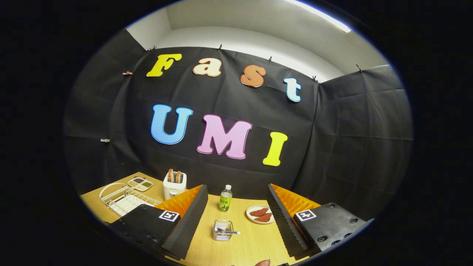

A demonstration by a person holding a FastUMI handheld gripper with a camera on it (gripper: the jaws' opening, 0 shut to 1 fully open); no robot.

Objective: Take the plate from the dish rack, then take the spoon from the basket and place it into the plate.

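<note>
My gripper (237, 188) is open, its two black-and-orange fingers (188, 218) spread wide above the wooden table (251, 244), with nothing between them. Just ahead, between the fingers, stands a small wire basket (223, 231) with a spoon (229, 231) lying in it, handle pointing right. Far to the left, beyond the left finger, is the white dish rack (127, 201). A white plate (110, 189) stands upright at its left end. The left finger hides the rack's near corner.
A white toaster (174, 184) with two slices stands behind the rack, beside a compartment tray (140, 183). A green-labelled bottle (225, 198) stands beyond the basket. A small dish with red food (260, 215) lies by the right finger. A person's fingertip (263, 263) shows below the fingers.
</note>
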